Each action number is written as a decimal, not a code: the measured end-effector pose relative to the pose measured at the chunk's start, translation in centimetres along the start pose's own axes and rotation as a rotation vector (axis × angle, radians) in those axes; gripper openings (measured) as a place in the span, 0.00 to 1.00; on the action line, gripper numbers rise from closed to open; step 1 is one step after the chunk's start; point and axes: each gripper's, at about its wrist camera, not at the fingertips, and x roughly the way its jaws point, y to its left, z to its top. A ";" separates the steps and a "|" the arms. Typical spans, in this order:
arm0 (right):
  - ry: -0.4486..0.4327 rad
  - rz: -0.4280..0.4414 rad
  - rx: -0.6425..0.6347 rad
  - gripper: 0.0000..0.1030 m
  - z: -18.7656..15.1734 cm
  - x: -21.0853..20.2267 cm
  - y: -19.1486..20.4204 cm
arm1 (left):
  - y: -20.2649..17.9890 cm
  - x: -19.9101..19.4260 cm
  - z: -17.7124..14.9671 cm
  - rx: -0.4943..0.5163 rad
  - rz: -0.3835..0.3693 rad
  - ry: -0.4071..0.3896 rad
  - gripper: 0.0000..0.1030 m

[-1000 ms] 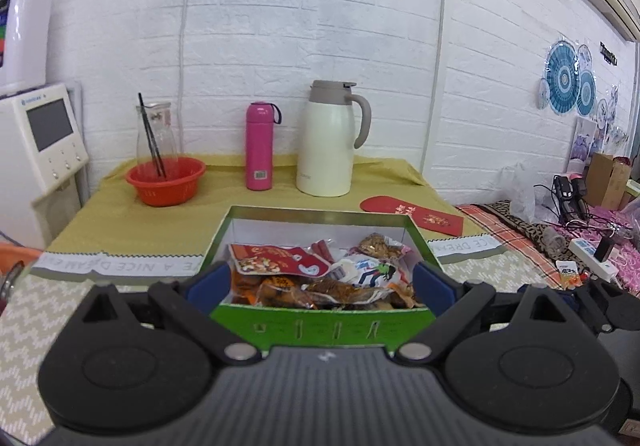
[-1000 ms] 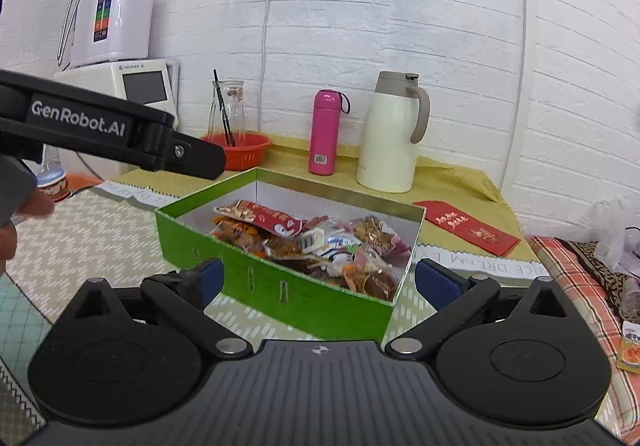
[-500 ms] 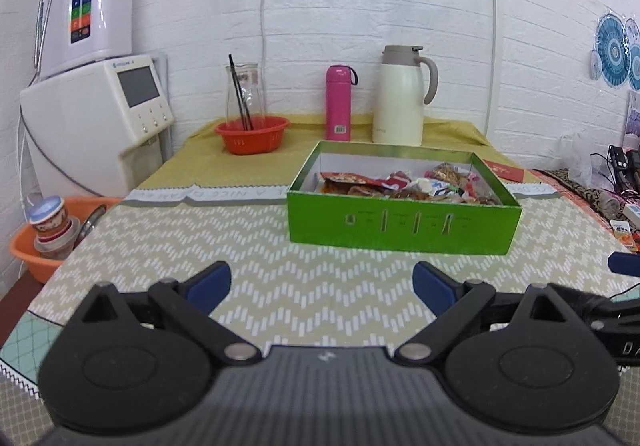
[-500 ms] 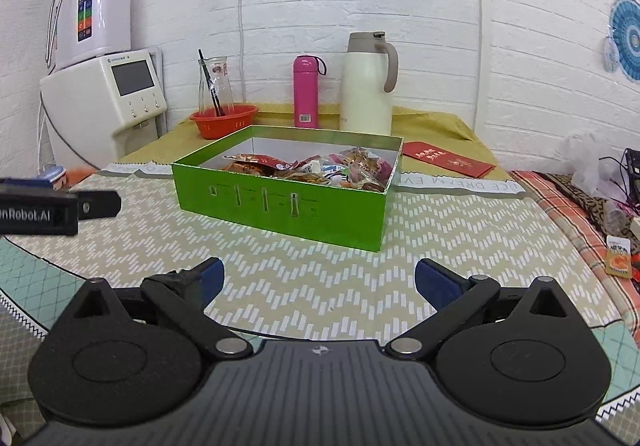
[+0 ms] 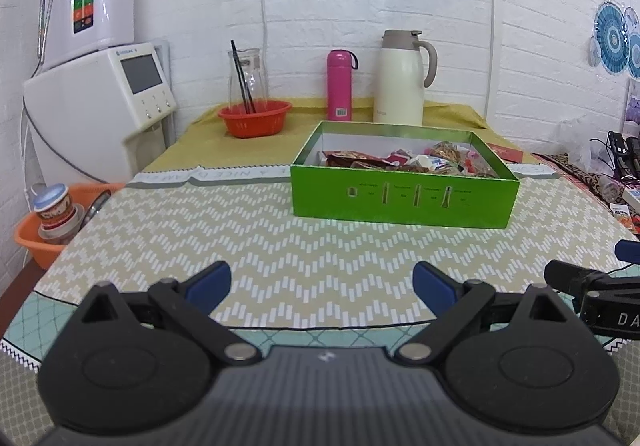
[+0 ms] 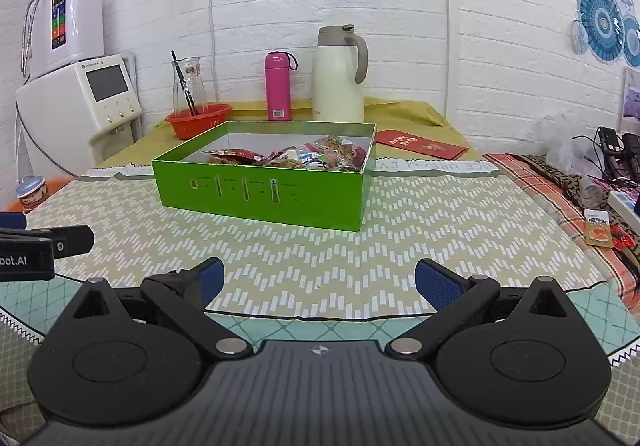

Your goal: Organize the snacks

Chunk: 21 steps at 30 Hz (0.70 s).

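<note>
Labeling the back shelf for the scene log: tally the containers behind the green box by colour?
White: 1, jug
Pink: 1, flask
Red: 1, bowl
Clear: 1, carafe, standing in the bowl
Total: 4

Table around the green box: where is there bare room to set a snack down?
Bare zigzag cloth lies between the green box and both open grippers, and left of the box. Behind it is crowded: red basket, pink bottle, white jug.
</note>
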 end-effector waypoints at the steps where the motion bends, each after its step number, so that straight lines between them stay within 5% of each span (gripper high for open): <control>1: -0.002 0.000 -0.005 1.00 0.0 0.0 0.1 | 0.0 0.0 0.0 -0.004 -0.002 0.004 0.91; 21: 0.013 0.011 -0.031 1.00 -0.1 0.6 0.5 | 0.2 0.0 -0.4 -0.006 0.006 -0.001 0.91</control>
